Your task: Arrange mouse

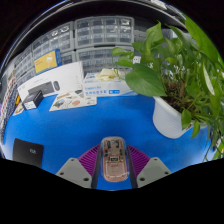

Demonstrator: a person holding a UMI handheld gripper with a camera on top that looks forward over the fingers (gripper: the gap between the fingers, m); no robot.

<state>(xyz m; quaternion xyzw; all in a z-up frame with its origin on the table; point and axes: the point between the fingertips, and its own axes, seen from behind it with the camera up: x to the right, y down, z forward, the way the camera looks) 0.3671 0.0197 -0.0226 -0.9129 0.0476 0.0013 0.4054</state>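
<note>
A translucent, peach-tinted mouse [113, 159] sits between my gripper's [113, 167] two fingers, its front pointing away from me. Both purple pads [89, 158] press against its sides, so the gripper is shut on the mouse. It is held over the blue table surface [95, 118]. The rear of the mouse is hidden by the gripper body.
A green leafy plant in a white pot [172, 113] stands ahead to the right. White boxes [55, 85] and a blue-and-white box [108, 87] lie beyond. Clear plastic drawer bins [95, 40] line the back. A dark object [25, 152] lies to the left.
</note>
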